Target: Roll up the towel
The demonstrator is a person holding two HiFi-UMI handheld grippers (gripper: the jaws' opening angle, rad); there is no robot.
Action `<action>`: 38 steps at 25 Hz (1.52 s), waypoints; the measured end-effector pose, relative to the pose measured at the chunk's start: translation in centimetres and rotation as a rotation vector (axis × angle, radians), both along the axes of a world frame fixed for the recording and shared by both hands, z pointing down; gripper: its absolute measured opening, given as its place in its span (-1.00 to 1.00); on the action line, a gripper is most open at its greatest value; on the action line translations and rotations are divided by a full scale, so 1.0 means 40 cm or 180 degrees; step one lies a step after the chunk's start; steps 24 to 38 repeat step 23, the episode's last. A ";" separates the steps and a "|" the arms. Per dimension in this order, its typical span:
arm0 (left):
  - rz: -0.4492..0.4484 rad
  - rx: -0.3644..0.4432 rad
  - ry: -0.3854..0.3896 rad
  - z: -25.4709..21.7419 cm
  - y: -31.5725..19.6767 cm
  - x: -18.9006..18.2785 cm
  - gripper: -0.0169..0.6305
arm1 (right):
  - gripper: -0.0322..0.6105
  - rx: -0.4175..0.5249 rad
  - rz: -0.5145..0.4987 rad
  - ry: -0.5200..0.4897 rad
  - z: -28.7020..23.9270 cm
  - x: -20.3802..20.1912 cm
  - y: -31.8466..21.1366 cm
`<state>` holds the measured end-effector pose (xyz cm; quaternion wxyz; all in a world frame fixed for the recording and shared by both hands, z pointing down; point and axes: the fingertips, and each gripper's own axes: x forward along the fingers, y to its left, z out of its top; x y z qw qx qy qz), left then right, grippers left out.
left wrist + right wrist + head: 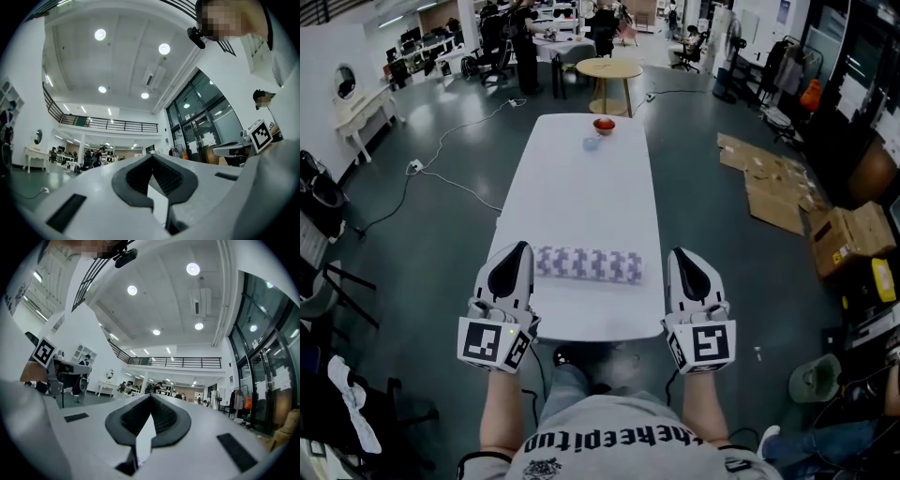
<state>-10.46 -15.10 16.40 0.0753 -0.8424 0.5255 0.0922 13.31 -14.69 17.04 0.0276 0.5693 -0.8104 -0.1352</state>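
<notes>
The towel [589, 264], purple and white checked, lies rolled into a tube across the near part of the long white table [581, 178]. My left gripper [517, 251] is held up at the roll's left end and my right gripper [679, 256] beyond its right end. Both are shut with nothing between the jaws. In the left gripper view the left gripper [151, 157] points slightly upward at the hall and ceiling, so the towel is out of sight there. The right gripper [150, 397] in its own view likewise shows only the room beyond.
A small red bowl [604, 125] and a pale blue object [592, 143] sit at the table's far end. A round wooden table [609, 70] stands behind it. Flattened cardboard [773, 183] and boxes [853, 239] lie on the floor at right. Cables run across the floor at left.
</notes>
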 end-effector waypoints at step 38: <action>-0.0066 -0.0001 -0.0013 -0.036 0.050 -0.032 -0.93 | -0.89 0.0111 -0.0020 -0.0018 -0.048 -0.050 0.051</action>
